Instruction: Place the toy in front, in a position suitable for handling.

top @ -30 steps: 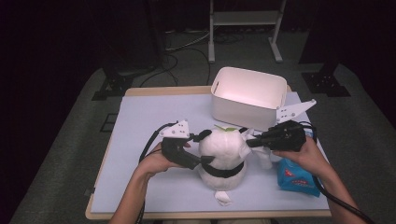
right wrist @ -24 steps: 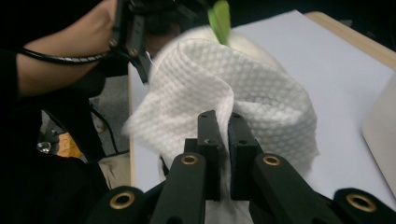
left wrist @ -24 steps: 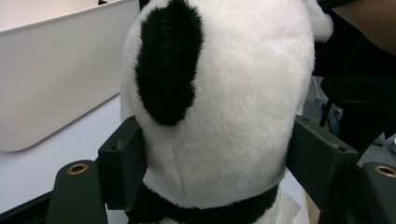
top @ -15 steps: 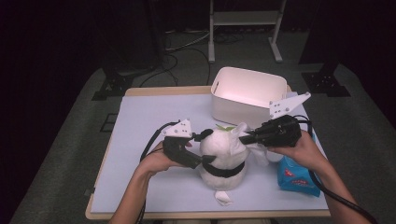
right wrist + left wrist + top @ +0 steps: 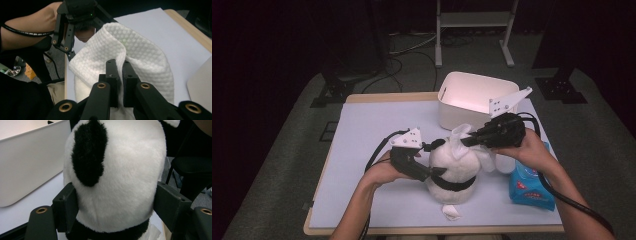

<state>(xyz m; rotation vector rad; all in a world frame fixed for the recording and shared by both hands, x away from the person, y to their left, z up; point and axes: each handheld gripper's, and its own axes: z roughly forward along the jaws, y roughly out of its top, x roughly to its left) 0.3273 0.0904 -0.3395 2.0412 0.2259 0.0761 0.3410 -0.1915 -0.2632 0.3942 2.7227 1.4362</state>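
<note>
A black-and-white plush panda (image 5: pixel 462 167) sits upright at the middle of the table, with a black patch (image 5: pixel 88 152) on the side towards the left gripper view. My left gripper (image 5: pixel 435 159) is shut on its body, a jaw pressing into the fur on each side (image 5: pixel 115 202). My right gripper (image 5: pixel 464 141) hovers by the top of the panda's head, shut on a white dimpled wipe (image 5: pixel 142 50) that drapes over its closed jaws (image 5: pixel 119 72). In the high view the wipe (image 5: pixel 459 132) stands up above the head.
A white bin (image 5: pixel 472 97) stands behind the panda at the back right. A blue pack of wipes (image 5: pixel 529 186) lies under the right forearm. A crumpled white tissue (image 5: pixel 451 212) rests near the front edge. The left part of the white mat (image 5: pixel 362 130) is bare.
My right gripper has lifted and drawn back toward the bin with the wipe, which now stands higher above the panda's head. The left gripper and panda have stayed put.
</note>
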